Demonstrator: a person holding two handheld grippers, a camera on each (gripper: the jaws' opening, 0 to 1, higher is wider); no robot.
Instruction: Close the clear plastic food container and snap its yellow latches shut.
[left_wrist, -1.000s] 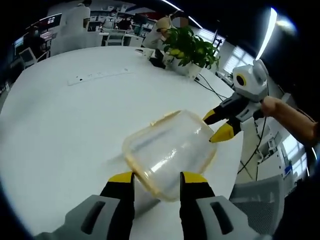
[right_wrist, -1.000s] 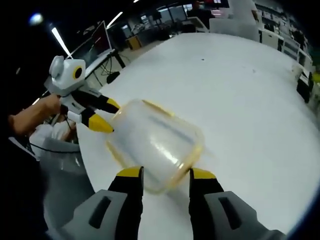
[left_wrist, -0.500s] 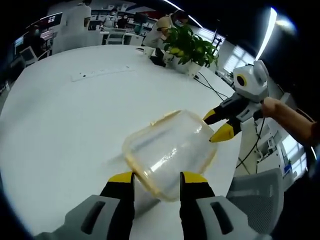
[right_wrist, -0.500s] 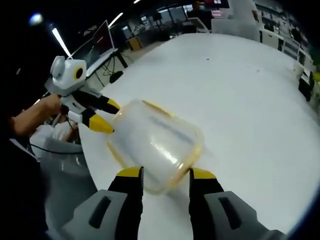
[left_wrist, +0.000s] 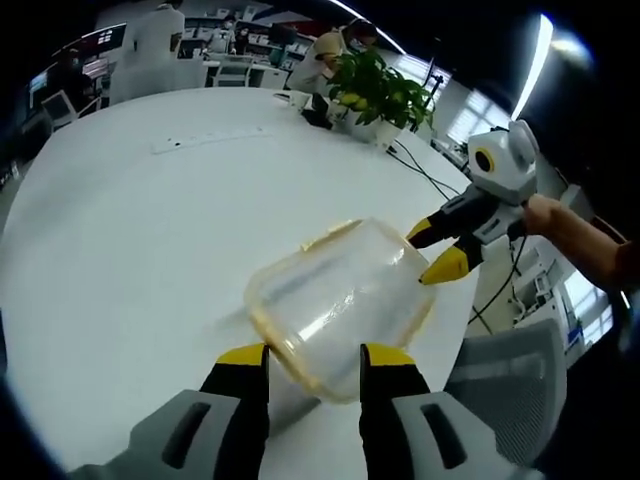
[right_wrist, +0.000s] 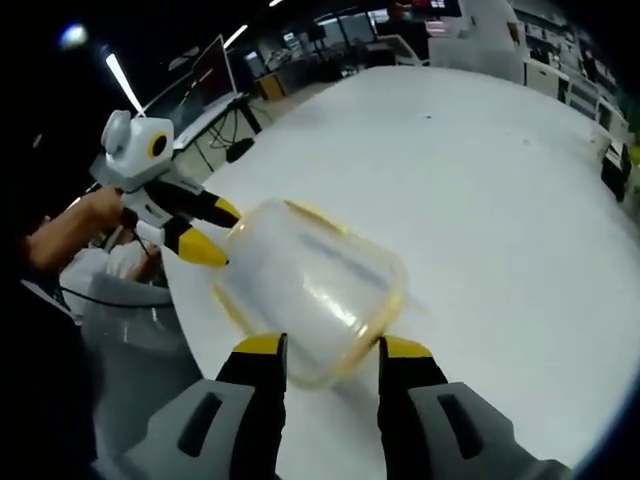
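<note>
Centre of left gripper view: clear plastic food container (left_wrist: 340, 300) on white counter (left_wrist: 130, 240), left gripper (left_wrist: 315, 362) fingers clamped on its near rim, right gripper (left_wrist: 440, 248) fingers apart at far edge | risk: box may skid, latch missed | right gripper view: same container (right_wrist: 310, 285), potted plant (left_wrist: 380, 95), office beyond.

Open white table (left_wrist: 120, 250) lies beyond the container (left_wrist: 340, 300); a plant (left_wrist: 380, 95) stands far off
</note>
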